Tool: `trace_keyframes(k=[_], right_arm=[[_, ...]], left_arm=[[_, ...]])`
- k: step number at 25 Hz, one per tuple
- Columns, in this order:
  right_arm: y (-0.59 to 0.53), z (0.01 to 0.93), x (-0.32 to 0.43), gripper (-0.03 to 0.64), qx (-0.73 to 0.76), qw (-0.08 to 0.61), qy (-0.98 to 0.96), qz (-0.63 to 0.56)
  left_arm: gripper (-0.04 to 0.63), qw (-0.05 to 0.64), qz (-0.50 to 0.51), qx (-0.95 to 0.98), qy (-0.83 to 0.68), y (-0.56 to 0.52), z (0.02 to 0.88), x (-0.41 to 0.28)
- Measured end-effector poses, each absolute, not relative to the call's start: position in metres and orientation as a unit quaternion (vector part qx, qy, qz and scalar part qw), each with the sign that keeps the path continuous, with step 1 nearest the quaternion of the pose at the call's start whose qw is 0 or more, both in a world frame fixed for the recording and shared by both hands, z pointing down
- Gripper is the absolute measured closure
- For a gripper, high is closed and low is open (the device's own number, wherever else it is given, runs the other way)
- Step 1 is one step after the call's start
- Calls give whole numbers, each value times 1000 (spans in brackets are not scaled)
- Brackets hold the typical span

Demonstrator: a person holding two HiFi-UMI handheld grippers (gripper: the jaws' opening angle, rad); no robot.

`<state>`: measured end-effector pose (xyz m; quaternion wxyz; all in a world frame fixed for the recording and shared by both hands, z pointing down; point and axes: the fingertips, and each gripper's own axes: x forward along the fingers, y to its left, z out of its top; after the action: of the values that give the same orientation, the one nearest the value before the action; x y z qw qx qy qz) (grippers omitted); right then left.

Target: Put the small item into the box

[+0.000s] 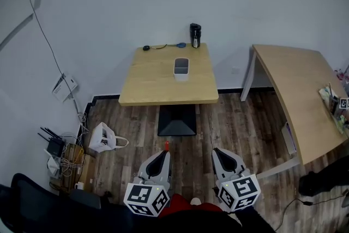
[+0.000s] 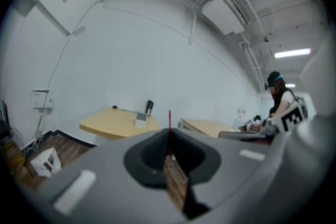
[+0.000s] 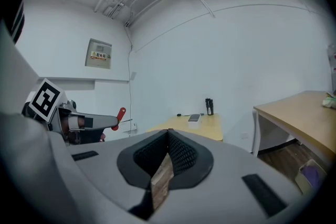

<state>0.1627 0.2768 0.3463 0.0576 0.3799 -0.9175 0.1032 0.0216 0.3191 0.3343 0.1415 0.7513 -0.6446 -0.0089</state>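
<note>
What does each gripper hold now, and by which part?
The left gripper is shut on a small red item, gripped at one end; the rest sticks out past the jaw tips. The right gripper is shut and holds nothing.

The red item (image 1: 166, 145) at the left gripper's (image 1: 164, 152) tips is too small to identify. The box's (image 1: 181, 69) inside, on the far table (image 1: 152, 84), cannot be made out. The right table (image 1: 294, 90) runs off the picture's edge.
</note>
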Motion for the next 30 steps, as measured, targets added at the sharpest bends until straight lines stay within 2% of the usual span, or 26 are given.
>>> trace_keyframes(k=[15, 30], right_arm=[[245, 349, 157, 609, 378, 60, -917, 114], [150, 368, 109, 609, 394, 81, -907, 124]], left_arm=[[581, 139, -5, 750, -647, 287, 335, 18], [581, 159, -10, 751, -641, 184, 353, -42]])
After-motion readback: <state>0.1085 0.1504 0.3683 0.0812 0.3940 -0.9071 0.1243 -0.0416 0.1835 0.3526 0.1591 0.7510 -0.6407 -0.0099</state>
